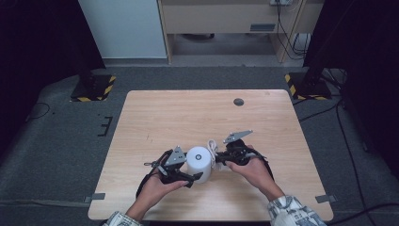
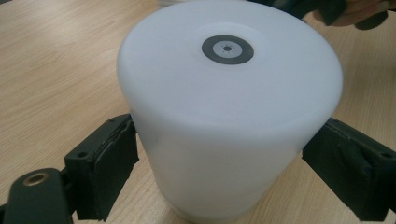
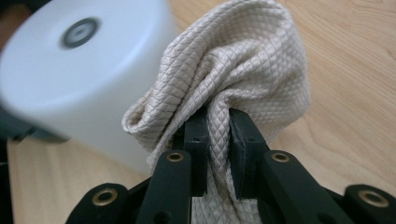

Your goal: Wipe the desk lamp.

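**Two hand-held grippers at one white cylinder, cloth in the right**

Count: one light wooden rectangular surface (image 1: 164,117), one white matte plastic cylinder (image 1: 199,163), one beige quilted fabric cloth (image 3: 243,70), two black hand-held grippers.

Surface: sits on grey carpet; a small dark round disc (image 1: 238,101) lies near its far right corner, well apart from the work.

Cylinder: stands upright on the surface, near the person's edge, roughly midway between the two hands. Its flat top carries one small grey-and-black ring mark (image 2: 227,49) at the centre. Top appears closed; whether anything is inside cannot be told.

Left hand-held gripper (image 1: 181,172): jaws stand wide, one on each side of the cylinder's lower wall. In the left gripper view both black pads (image 2: 109,163) sit right against the white wall, left and right, so it grips the cylinder across its full width.

Right hand-held gripper (image 1: 225,157): jaws drawn narrow, nearly together, pinching a fold of the cloth between them. In the right gripper view the cloth bunches up above the jaws and hangs down between them; its bunched part lies just beside the cylinder's side wall, contact uncertain. In the high view the cloth shows as a pale strip (image 1: 212,148) between this gripper and the cylinder.
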A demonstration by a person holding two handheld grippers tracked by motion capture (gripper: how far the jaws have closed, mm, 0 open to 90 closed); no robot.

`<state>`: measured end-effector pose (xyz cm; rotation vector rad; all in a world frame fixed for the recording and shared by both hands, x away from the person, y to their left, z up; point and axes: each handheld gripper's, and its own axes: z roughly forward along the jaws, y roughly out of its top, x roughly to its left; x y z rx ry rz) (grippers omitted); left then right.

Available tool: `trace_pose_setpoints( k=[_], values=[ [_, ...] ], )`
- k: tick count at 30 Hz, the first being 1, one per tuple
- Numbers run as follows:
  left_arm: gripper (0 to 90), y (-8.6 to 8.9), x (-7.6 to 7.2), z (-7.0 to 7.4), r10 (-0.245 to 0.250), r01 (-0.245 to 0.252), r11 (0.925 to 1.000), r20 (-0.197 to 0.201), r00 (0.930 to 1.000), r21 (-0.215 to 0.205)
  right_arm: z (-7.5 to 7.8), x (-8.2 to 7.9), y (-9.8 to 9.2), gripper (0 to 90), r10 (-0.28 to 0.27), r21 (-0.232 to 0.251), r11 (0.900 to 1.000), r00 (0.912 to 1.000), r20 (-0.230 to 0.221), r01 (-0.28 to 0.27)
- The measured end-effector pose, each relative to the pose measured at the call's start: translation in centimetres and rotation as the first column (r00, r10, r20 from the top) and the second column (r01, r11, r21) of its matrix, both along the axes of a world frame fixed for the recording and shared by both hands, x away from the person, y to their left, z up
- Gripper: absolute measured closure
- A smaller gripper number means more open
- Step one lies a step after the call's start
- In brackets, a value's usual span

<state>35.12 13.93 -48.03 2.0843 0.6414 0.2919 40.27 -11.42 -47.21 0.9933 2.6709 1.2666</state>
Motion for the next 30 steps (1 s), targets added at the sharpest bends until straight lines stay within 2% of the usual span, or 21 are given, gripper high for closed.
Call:
trace_pose_setpoints(
  k=[6, 12, 21, 24, 27, 30],
  values=[
    [10.1, -0.1, 0.0, 0.0, 0.001, -0.001, 1.0, 0.001, 1.0, 0.002, 0.4, -2.5, -0.9, 79.0, 0.034, 0.02, 0.999, 0.9989, 0.034, -0.034],
    [10.0, -0.2, 0.0, -0.1, 0.007, -0.007, 1.0, 0.0, 1.0, -0.006, -0.2, -4.1, -0.6, 79.1, 0.066, 0.014, 0.998, 0.9974, 0.029, -0.067],
    [9.7, -0.6, 0.3, -0.2, -0.003, 0.003, 0.9999, 0.0, 1.0, -0.013, -1.4, -5.0, -0.3, 79.1, 0.102, -0.005, 0.995, 0.9948, -0.002, -0.102],
    [9.7, -0.9, 0.4, -0.2, -0.013, 0.013, 0.9998, 0.002, 0.9999, -0.012, -1.6, -5.3, -0.5, 79.1, 0.109, -0.019, 0.994, 0.994, 0.01, -0.108],
    [9.7, -1.5, 0.7, -0.3, -0.018, 0.018, 0.9996, -0.005, 0.9998, -0.02, -1.8, -5.5, -1.2, 79.1, 0.093, -0.027, 0.995, 0.9957, 0.007, -0.092],
    [10.3, -2.3, 1.0, -0.4, -0.042, 0.042, 0.9991, -0.002, 0.9991, -0.009, -1.8, -5.4, -2.1, 79.1, 0.071, -0.02, 0.997, 0.9974, 0.009, -0.071]
  ],
)
